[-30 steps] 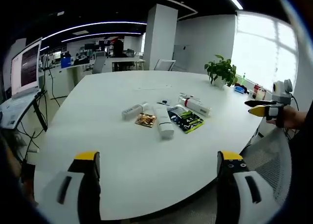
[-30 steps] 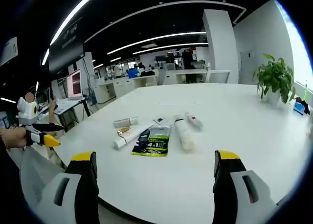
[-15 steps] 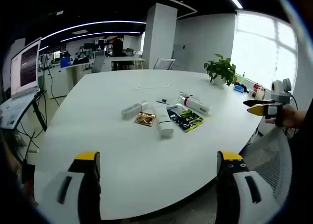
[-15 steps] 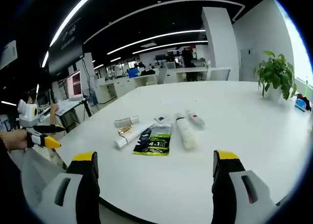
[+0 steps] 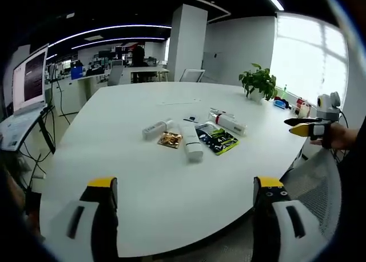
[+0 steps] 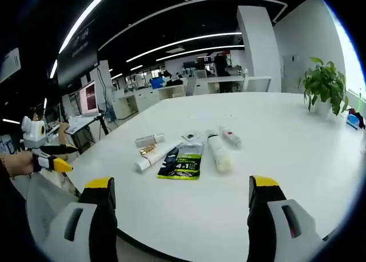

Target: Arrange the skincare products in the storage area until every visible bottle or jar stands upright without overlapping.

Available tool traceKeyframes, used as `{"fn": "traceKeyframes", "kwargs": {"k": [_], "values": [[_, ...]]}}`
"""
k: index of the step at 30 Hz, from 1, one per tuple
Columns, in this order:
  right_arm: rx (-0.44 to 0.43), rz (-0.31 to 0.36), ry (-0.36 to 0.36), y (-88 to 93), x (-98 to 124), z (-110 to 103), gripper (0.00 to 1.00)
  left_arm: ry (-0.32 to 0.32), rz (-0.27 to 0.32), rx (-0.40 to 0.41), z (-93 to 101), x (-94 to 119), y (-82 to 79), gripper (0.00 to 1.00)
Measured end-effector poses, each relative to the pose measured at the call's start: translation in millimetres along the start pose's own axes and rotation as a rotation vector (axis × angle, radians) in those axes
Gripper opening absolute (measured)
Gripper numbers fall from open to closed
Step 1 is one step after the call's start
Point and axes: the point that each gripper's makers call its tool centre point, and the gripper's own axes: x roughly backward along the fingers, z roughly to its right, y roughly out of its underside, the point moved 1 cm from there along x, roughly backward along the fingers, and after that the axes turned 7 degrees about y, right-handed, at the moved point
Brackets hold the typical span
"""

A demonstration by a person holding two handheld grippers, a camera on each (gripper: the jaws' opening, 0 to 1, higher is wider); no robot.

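Several skincare items lie flat in a cluster mid-table (image 5: 114, 159): a white tube (image 5: 190, 142), a small bottle (image 5: 155, 129), a gold packet (image 5: 170, 139), a green sachet (image 5: 218, 139) and a red-banded tube (image 5: 230, 123) — none upright yet. Left gripper (image 5: 184, 216) and right gripper (image 6: 178, 216) both hang spread and empty, well short of the items. Tubes look light, soft, prob. slick — pinch near the stiff cap end. Sachet is floppy; likely won't stand.
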Motion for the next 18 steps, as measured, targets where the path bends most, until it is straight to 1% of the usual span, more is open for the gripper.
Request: {"fn": "traceKeyframes", "kwargs": {"k": [14,16,18], "values": [[0.006,-0.015,-0.006,1.7,-0.5,-1.0,0.96,-0.004,0.001,-0.003,-1.2,0.2,0.2,0.91],[-0.003,-0.018,-0.010,1.2,-0.9,-1.1,0.97,-0.005,0.003,-0.002,-1.6,0.6,0.0,0.91],[-0.039,-0.022,-0.012,-0.6,-1.3,-0.3,0.97,-0.007,0.005,0.000,-1.2,1.0,-0.5,0.91]]}}
